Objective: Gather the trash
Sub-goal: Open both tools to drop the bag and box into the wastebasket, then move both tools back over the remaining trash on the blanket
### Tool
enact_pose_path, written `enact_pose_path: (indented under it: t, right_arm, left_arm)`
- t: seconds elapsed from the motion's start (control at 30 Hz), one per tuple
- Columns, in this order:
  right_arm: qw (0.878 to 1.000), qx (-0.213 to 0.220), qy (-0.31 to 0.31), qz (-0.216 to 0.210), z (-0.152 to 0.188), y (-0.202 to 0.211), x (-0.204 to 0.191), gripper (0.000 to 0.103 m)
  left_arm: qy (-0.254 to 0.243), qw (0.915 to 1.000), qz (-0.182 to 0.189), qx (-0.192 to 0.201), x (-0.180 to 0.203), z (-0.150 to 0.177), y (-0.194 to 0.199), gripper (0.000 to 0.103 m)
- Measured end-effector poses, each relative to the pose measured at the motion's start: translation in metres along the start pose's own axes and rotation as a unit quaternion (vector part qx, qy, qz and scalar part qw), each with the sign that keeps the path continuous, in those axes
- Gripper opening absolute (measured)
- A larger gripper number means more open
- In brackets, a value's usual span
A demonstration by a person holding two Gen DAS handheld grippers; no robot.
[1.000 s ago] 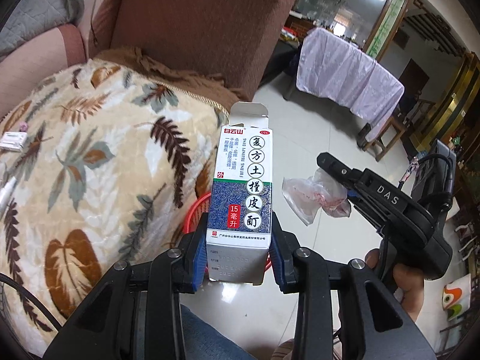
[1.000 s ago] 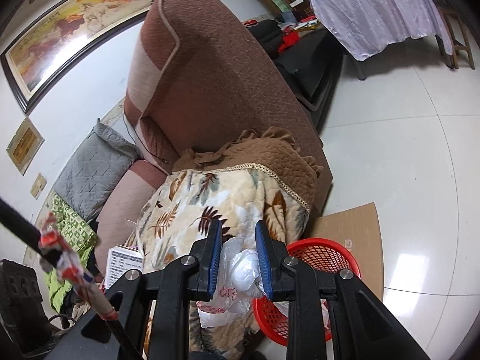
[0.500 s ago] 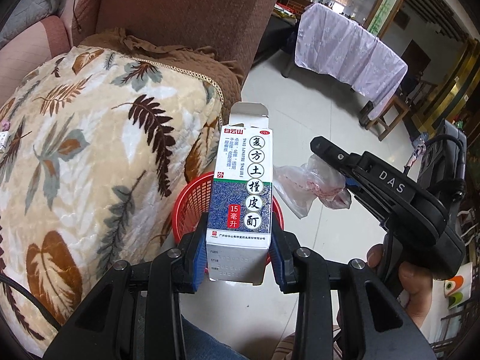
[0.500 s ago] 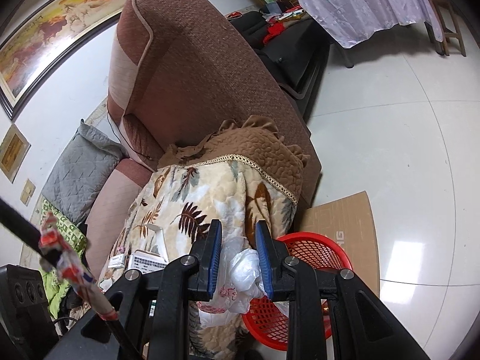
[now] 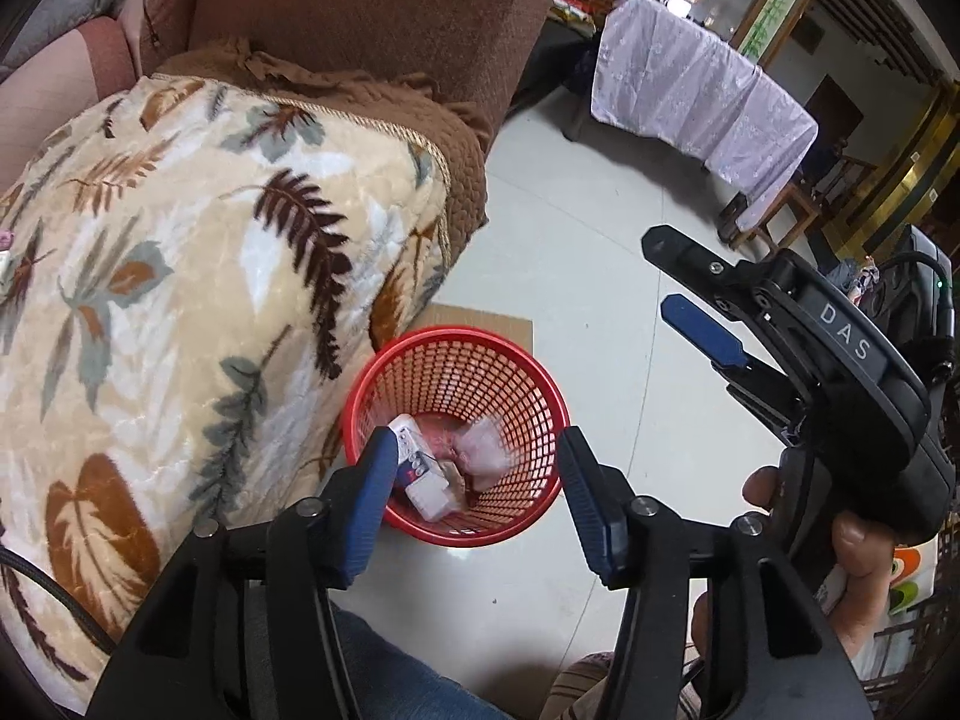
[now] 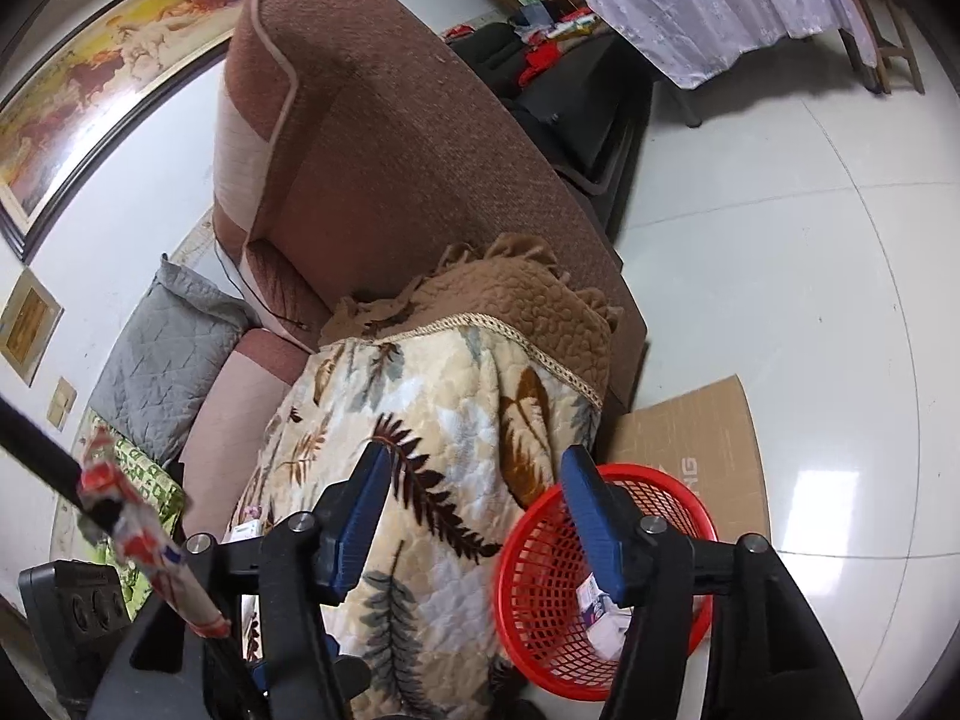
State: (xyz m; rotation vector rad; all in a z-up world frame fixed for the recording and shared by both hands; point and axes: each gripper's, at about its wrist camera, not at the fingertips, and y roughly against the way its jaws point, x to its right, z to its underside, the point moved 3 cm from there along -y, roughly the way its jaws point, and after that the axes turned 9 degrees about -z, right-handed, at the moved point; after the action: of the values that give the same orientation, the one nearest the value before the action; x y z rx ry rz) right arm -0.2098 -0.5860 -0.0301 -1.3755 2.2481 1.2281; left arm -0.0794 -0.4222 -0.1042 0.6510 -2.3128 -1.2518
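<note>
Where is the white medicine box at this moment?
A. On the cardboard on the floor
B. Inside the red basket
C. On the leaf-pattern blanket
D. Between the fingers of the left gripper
B: the box lies at the bottom of the red basket, beside a plastic bag, and the left gripper above it is open and empty.

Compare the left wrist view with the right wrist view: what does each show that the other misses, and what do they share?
Left wrist only: the right claw seen from outside, open and empty, the hand holding it, and the plastic bag lying in the basket. Right wrist only: the framed painting and the grey cushion. Both: the red basket with the medicine box inside, the leaf-print blanket, and the cardboard.
</note>
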Motion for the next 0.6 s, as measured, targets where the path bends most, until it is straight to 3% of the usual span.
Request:
enact_pose_path:
  t: [0.1,0.27,0.43,0.6]
  right_arm:
    - [1.0,0.006,0.013,-0.015,-0.001,0.007,-0.018,0.078]
    - [0.997,0.003,0.057,-0.049,0.009,0.012,-0.065,0.084]
    - [0.989,-0.017,0.11,-0.097,0.034,0.011,-0.124,0.09]
    - [0.975,-0.055,0.153,-0.154,0.069,0.001,-0.176,0.09]
  left_arm:
    - [0.009,0.9996,-0.009,0.024,-0.012,0.002,0.025,0.06]
    - [0.035,0.9953,-0.045,0.078,-0.04,0.013,0.078,0.068]
    - [0.072,0.9846,-0.1,0.124,-0.08,0.036,0.133,0.07]
    - [0.12,0.9677,-0.154,0.16,-0.128,0.063,0.177,0.073]
